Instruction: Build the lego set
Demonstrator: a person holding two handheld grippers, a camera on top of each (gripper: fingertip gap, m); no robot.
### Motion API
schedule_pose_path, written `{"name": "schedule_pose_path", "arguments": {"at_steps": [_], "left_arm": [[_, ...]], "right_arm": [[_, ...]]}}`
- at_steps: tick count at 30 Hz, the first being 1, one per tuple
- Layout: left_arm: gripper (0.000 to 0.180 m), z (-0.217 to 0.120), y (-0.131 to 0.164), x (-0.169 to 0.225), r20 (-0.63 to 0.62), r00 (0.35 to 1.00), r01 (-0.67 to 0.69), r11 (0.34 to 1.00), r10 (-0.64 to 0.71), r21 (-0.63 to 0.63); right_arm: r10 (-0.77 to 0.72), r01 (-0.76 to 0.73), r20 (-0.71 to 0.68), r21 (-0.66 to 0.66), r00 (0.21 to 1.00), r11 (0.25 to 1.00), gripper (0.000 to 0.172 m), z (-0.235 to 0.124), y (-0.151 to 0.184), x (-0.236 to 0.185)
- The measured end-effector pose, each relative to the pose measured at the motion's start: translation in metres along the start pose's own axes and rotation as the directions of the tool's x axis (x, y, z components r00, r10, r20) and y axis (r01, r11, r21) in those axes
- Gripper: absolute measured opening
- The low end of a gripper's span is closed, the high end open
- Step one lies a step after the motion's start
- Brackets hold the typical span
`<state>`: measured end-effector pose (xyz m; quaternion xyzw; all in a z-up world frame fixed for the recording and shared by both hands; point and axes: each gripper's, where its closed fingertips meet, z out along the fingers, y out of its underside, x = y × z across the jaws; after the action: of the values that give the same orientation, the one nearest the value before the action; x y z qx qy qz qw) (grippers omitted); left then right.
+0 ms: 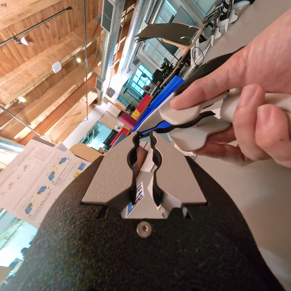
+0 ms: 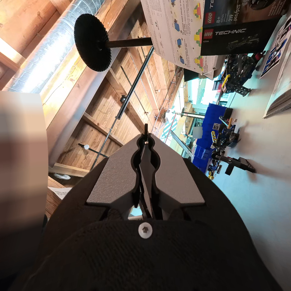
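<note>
Black pin, a short round plastic peg, shows only its blunt end in the left wrist view. It sticks out from the tip of the right hand-held gripper, whose smooth grey fingers and wavy black pads are together, wrapped by a hand. The peg's end sits between the tips of the left hand-held gripper. That gripper's grainy grey fingers stand apart, and whether either pad touches the peg is hard to make out. A pale grey tabletop lies to the right, and a printed instruction sheet to the left.

In the right wrist view the pin pokes straight out past the right hand-held gripper, which is clamped on it; its lower part is hidden between the pads. On the tabletop to the right stand a blurred toy-brick model and a blue bin.
</note>
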<state>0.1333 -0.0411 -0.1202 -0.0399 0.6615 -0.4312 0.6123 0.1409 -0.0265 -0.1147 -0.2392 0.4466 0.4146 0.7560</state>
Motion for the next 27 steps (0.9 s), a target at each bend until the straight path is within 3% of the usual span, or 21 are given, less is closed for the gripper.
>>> {"name": "schedule_pose_path", "arguments": {"at_steps": [6,14,27], "left_arm": [[0.0,0.001,0.001,-0.001,-0.001,0.999,0.033,0.999,-0.033,-0.016],[0.0,-0.001,-0.001,-0.004,-0.031,0.994,0.109,0.994,-0.11,-0.021],[0.0,-0.012,-0.004,-0.009,-0.21,0.936,0.288,0.957,-0.283,-0.004]], "right_arm": [[0.008,-0.008,0.012,0.01,1.0,1.0,0.002,-0.003,-0.002,-0.001],[0.01,-0.01,0.025,0.008,1.0,1.0,0.002,-0.004,-0.002,-0.002],[-0.109,0.112,0.04,-0.093,0.993,0.989,0.003,-0.003,0.008,-0.005]]}}
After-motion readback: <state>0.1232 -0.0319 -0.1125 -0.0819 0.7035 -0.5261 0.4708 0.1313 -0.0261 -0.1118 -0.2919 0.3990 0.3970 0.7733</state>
